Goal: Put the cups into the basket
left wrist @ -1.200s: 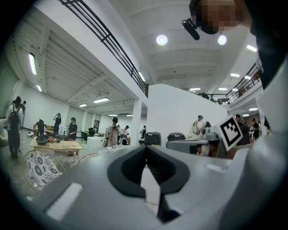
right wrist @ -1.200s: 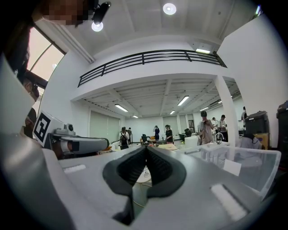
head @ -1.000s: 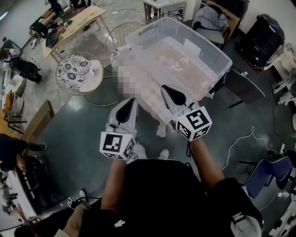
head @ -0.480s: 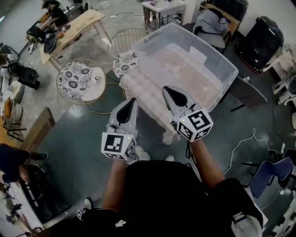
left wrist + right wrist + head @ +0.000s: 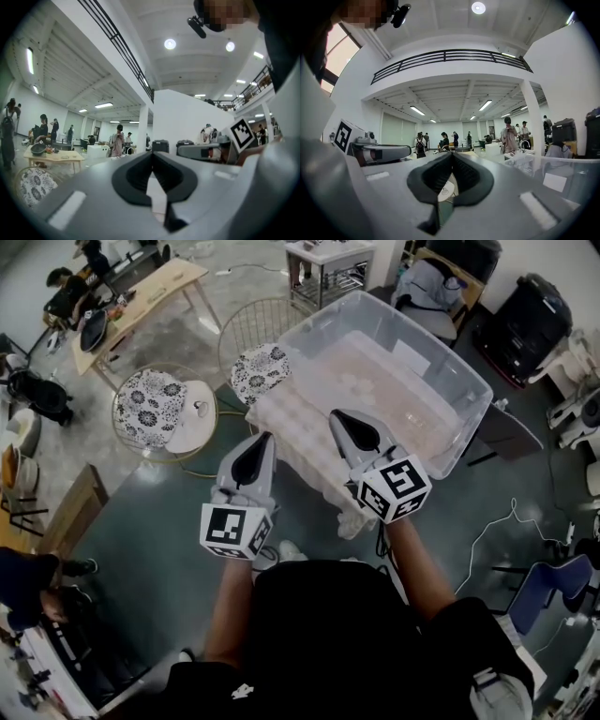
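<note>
Big clear bin (image 5: 441, 409) sits far centre-right on a table under a pale cloth (image 5: 292, 423); this is the only container for the task, and its walls are too cloudy to make out cups. Wooden table (image 5: 141, 296) far left. Two round patterned chairs (image 5: 150, 399) (image 5: 260, 371) left of the bin. Left gripper (image 5: 264, 439) and right gripper (image 5: 336, 415) held level side by side at the near edge of the cloth, pointing at the bin, both clenched with tips together, nothing between them.
</note>
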`<state>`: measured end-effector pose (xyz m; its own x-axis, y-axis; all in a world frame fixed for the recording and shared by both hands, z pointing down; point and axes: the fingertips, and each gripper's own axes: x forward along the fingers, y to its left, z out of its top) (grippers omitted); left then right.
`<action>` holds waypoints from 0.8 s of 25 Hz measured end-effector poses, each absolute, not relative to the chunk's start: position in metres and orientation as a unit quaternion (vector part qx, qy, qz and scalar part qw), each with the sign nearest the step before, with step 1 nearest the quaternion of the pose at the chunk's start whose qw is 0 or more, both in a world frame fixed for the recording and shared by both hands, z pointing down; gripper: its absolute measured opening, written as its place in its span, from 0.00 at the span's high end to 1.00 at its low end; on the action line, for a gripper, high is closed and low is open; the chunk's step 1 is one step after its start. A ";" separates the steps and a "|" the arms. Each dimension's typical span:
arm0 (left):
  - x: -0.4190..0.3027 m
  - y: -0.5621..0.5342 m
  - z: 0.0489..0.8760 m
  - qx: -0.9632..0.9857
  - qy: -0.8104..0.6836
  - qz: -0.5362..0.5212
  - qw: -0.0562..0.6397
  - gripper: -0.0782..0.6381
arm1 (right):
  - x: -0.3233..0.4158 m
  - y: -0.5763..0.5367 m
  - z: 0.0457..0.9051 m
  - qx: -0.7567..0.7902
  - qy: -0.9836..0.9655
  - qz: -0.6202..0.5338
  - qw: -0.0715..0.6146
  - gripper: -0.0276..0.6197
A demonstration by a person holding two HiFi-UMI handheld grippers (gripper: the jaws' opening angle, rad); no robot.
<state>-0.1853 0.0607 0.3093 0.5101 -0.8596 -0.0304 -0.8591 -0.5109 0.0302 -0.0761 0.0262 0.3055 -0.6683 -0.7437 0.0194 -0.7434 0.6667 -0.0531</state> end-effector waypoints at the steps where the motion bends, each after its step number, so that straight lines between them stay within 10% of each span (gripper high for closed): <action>1: -0.193 0.057 0.309 0.869 -0.495 -0.023 0.007 0.88 | -0.080 0.023 0.306 -0.410 0.911 -0.028 0.001 0.96; 20: -0.263 0.004 0.331 0.881 -0.470 -0.030 0.031 0.88 | -0.147 -0.022 0.322 -0.441 0.897 -0.036 -0.018 0.96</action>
<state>-0.2630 0.0044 0.3310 0.5557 -0.8310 -0.0242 -0.8273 -0.5556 0.0830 -0.1473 -0.0221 0.3222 -0.6109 -0.7891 0.0647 -0.7917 0.6089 -0.0491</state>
